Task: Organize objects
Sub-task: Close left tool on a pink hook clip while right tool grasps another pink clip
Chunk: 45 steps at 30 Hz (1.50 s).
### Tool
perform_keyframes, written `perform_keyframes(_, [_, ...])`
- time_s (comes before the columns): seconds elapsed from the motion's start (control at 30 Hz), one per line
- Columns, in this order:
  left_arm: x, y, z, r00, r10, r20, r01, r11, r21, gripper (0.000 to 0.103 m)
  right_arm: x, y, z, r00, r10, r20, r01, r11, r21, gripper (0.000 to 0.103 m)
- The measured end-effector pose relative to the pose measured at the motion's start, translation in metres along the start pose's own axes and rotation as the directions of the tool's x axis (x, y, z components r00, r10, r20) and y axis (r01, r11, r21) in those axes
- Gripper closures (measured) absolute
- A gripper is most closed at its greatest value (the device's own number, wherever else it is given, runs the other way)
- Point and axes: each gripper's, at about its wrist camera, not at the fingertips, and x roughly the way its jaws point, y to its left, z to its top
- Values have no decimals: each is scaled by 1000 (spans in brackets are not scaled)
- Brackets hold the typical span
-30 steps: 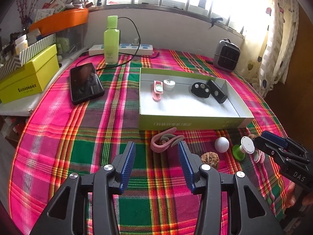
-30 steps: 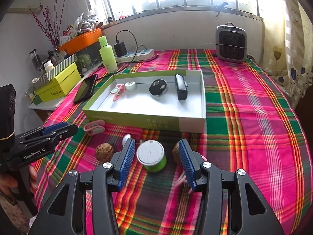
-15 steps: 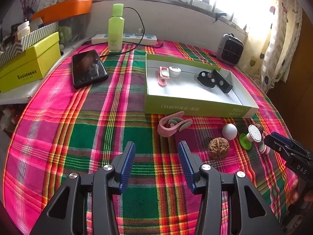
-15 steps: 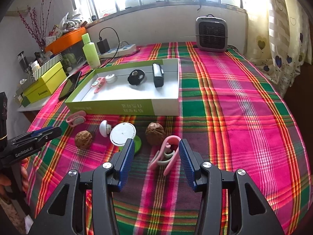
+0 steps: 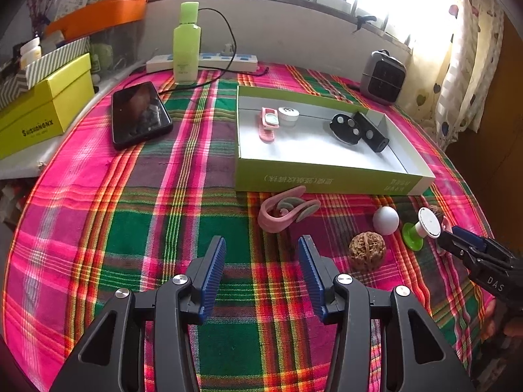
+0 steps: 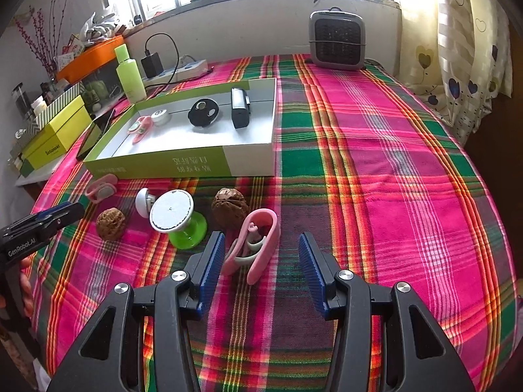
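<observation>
The left gripper hung over the plaid tablecloth with its fingers spread and nothing between them. A pink clip lay just ahead of it, close to the front wall of the green tray, with bare cloth between clip and fingers. The right gripper also had its fingers spread wide; a second pink clip lay on the cloth between them, nearer the left finger and touching neither.

Near this clip stood a green and white knob, a white ball and two walnuts, all apart from the tray's front edge. Inside the tray, along its far wall, lay a pink case, a white cap, a black fob and a black box; the near half of its floor was bare. To the right of the tray the cloth ran open to the table's edge.
</observation>
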Motion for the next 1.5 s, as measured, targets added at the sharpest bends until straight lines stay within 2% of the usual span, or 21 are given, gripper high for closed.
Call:
perform_keyframes(0.13, [3,-2,4,1000,1,-3,-1,1000,8,58,5,3,2,999,-33,-22,32,999,-24,55])
perform_keyframes(0.33, [10,-10,10,1000,4,-15,-3,998,58,58,7,3,5,999,-31,-24,31,999,-33,55])
perform_keyframes(0.77, [19,-13,21,1000,1,-17,1,997,74,58,8,2,6,998,-56,-28,54,997,-51,55])
perform_keyframes(1.03, [29,-18,23,997,-51,-55,56,994,92,58,8,1,7,998,-53,-28,51,997,-52,55])
perform_keyframes(1.2, [23,-20,21,994,-97,-51,101,991,85,58,8,-1,7,998,-51,-27,50,998,-47,55])
perform_keyframes(1.4, [20,-24,18,993,-104,-49,109,988,105,58,8,-1,7,998,-57,-27,56,997,-56,56])
perform_keyframes(1.5, [21,-23,18,993,-104,-49,108,989,103,58,7,-2,7,997,-68,-25,66,996,-54,62])
